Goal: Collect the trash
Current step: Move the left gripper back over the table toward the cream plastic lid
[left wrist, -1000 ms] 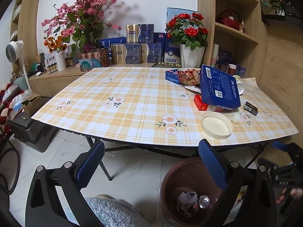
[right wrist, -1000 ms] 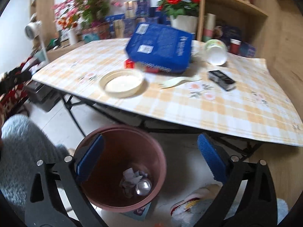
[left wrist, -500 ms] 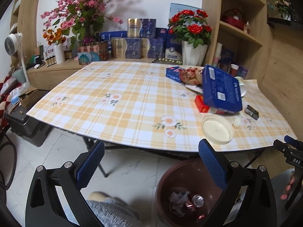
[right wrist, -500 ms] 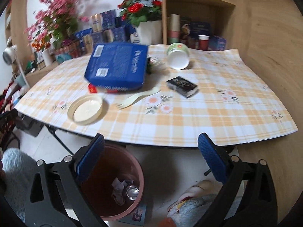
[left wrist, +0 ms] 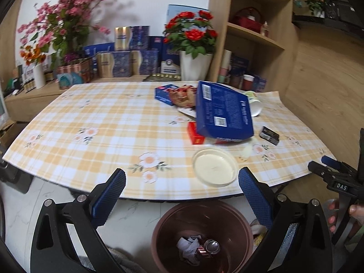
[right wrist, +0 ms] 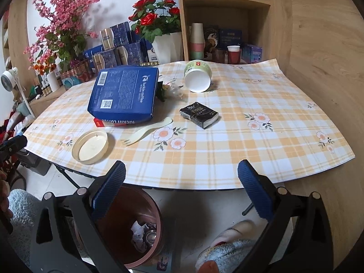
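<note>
Both grippers hang open and empty at the table's front edge. Under my left gripper [left wrist: 182,195] stands a brown trash bin [left wrist: 202,236] holding crumpled paper and a can. On the checked tablecloth lie a cream round lid [left wrist: 215,167], a blue coffee box [left wrist: 224,111] propped on a red box [left wrist: 196,135], and a black packet [left wrist: 269,135]. From my right gripper [right wrist: 182,182] I see the lid [right wrist: 92,146], a cream spork [right wrist: 147,130], the black packet [right wrist: 199,115], a tipped paper bowl [right wrist: 198,79], the blue box [right wrist: 125,94] and the bin [right wrist: 134,227].
A food wrapper [left wrist: 183,95] and a small blue box [left wrist: 165,94] lie farther back. Flower pots and gift boxes line the rear sideboard [left wrist: 29,95]. A wooden shelf unit [right wrist: 227,18] stands behind the table. A slippered foot [right wrist: 227,245] rests beside the bin.
Both grippers have risen and come closer to the table; the right view has swung from over the bin toward the tabletop. Nothing was picked up.
</note>
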